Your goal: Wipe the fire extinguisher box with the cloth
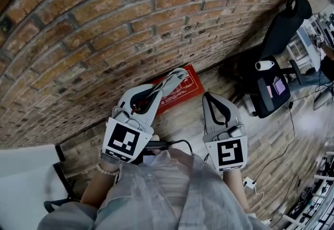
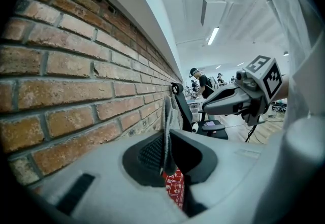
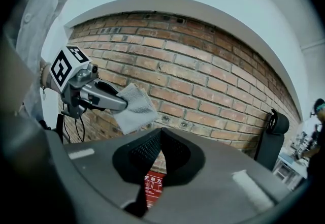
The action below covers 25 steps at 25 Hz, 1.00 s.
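Observation:
A red fire extinguisher box [image 1: 189, 86] lies low against the brick wall [image 1: 104, 41]; slivers of it show under the jaws in the left gripper view [image 2: 175, 188] and the right gripper view [image 3: 152, 187]. My left gripper [image 1: 163, 86] is shut on a grey cloth [image 1: 176, 76], held above the box's left part. The cloth is edge-on between the pads in the left gripper view [image 2: 166, 131] and hangs as a flap in the right gripper view [image 3: 135, 109]. My right gripper [image 1: 209, 97] hovers just right of the box, jaws shut with nothing between them.
A black office chair [image 1: 275, 70] stands to the right, close to the wall. Cables and a white power strip [image 1: 248, 182] lie on the wooden floor. A white panel [image 1: 26, 171] is at the lower left. People [image 2: 205, 84] stand far off among desks.

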Tool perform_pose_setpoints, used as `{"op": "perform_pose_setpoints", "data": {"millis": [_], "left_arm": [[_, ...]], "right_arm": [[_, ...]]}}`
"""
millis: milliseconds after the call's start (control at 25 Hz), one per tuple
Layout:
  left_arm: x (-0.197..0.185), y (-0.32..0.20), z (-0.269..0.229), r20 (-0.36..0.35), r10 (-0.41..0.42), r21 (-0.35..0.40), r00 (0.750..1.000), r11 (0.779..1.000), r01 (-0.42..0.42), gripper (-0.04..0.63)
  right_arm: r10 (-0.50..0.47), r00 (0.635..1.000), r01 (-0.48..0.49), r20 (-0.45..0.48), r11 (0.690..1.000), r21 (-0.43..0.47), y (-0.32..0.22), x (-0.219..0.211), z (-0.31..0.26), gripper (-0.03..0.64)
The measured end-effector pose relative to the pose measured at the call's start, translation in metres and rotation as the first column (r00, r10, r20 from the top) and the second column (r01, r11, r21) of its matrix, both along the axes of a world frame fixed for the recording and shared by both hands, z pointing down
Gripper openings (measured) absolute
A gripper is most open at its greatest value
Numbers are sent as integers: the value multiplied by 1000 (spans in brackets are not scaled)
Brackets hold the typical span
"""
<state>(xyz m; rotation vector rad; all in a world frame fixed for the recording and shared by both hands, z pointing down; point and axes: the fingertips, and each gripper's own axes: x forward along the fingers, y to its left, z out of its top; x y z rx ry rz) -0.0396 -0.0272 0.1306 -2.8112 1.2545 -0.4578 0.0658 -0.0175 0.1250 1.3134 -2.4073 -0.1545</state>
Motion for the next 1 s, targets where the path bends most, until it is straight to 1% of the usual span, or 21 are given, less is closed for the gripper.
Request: {"op": "perform_pose_setpoints", "data": {"millis": [160, 360, 520, 640, 840, 1000], "left_arm": [[-1, 1, 2, 15, 1, -3, 1000, 1000, -1, 12], [0, 1, 1, 0, -2, -4, 1000, 1000, 2, 12], [1, 1, 1, 1, -2, -7, 1000, 1000, 2, 12], [1, 1, 3, 15, 1, -9, 1000, 1000, -1, 12], [0, 0, 4, 4, -3, -10, 1000, 1000, 3, 12], [0, 0, 4, 15, -2, -8, 1000, 1000, 2, 12]], "right_arm": [[-4, 1000, 4, -6, 1000, 2, 1, -1, 1, 9], [-6, 1000, 6, -4, 1000, -1, 1, -1, 2, 9], [-5, 1000, 5, -2, 1000, -2, 1, -1, 1, 9], [-4, 1000, 4, -1, 1000, -2, 1, 0, 2, 9], [-3, 1000, 3, -3, 1000, -4, 0, 0, 3, 9], [-5, 1000, 5, -5, 1000, -4, 1, 0, 3, 9]]}}
